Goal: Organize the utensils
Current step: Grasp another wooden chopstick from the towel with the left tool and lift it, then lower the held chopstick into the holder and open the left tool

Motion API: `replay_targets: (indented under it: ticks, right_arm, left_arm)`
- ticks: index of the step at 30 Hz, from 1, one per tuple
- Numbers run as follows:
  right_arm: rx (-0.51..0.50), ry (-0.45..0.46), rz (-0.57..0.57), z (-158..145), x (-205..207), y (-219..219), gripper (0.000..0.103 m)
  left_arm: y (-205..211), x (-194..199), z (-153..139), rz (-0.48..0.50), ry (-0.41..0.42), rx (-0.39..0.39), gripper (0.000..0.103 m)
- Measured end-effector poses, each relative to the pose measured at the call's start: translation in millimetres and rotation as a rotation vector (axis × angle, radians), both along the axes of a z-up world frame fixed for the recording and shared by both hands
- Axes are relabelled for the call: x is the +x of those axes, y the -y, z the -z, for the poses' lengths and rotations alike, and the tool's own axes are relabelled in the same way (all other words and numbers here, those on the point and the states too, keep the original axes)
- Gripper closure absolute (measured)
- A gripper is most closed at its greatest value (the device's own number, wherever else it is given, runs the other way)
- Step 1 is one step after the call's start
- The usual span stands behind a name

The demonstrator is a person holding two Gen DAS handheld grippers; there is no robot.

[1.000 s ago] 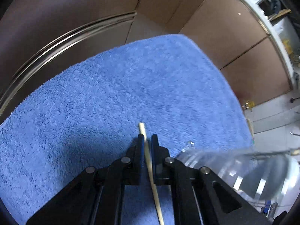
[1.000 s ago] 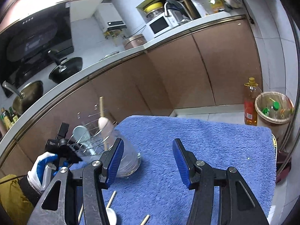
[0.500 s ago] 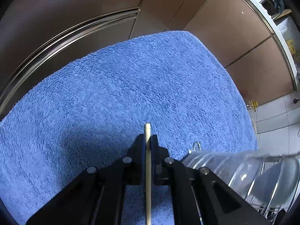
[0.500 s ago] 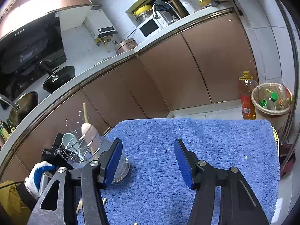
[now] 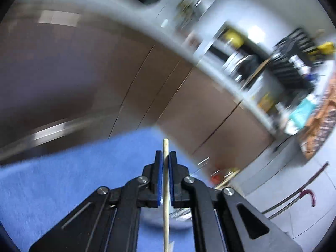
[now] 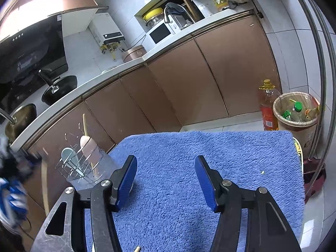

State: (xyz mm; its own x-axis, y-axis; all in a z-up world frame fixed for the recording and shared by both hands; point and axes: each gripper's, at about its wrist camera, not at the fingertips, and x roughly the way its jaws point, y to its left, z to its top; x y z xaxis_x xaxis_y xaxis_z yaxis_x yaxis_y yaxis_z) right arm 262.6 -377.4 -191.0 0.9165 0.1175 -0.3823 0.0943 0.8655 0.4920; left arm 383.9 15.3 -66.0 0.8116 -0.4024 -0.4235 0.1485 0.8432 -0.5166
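My left gripper (image 5: 166, 157) is shut on a thin wooden chopstick (image 5: 166, 180), whose tip pokes out past the blue pads; it hangs above the blue towel (image 5: 63, 178), and the view is blurred. Beneath the fingers I glimpse the clear utensil holder (image 5: 180, 215). In the right wrist view that holder (image 6: 88, 168) stands at the towel's left edge with a pale blue spoon (image 6: 68, 154) and a pinkish wooden-handled spoon (image 6: 89, 147) in its wire rack. My right gripper (image 6: 166, 168) stands open over the towel (image 6: 231, 157), nothing between its pads. A gloved hand (image 6: 12, 199) blurs at far left.
Another chopstick tip (image 6: 137, 248) lies on the towel at the bottom edge. Brown cabinets (image 6: 168, 84) run behind the table. An oil bottle (image 6: 267, 109) and a bin (image 6: 298, 113) with bottles stand on the floor at right. A wok (image 6: 58, 88) sits on the counter.
My left gripper has swung up off the towel with the chopstick, so its view now takes in cabinets and counter. The gloved hand has shifted left and up. The right gripper barely moved.
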Motion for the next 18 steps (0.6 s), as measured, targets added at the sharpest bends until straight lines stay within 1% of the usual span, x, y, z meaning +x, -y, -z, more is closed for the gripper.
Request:
replay_targets:
  ticks: [2, 4, 6, 8, 11, 13, 15, 18]
  right_arm:
    - [-0.010, -0.003, -0.008, 1, 1, -3, 0.048]
    - [-0.017, -0.003, -0.014, 1, 2, -6, 0.048]
    - [-0.017, -0.004, -0.014, 1, 4, -6, 0.048]
    - [-0.016, -0.005, -0.014, 1, 4, -6, 0.048]
    - [-0.015, -0.003, -0.011, 1, 4, -4, 0.048]
    - [-0.017, 0.001, -0.009, 1, 4, -3, 0.047]
    - [-0.017, 0.004, -0.010, 0, 3, -3, 0.047]
    - [-0.027, 0.005, -0.014, 0, 3, -5, 0.047]
  left_arm:
    - [8, -12, -31, -0.018, 0.117, 0.011, 0.099]
    - [23, -21, -52, -0.048, 0.222, 0.039, 0.099]
    - [35, -21, -64, -0.090, 0.297, 0.073, 0.099]
    - [46, -23, -69, -0.137, 0.357, 0.110, 0.099]
    - [62, -19, -60, -0.209, 0.417, 0.158, 0.099]
    - [73, -9, -51, -0.238, 0.422, 0.172, 0.099]
    - [82, -4, -36, -0.265, 0.427, 0.190, 0.098]
    - [92, -8, -11, -0.278, 0.450, 0.232, 0.098]
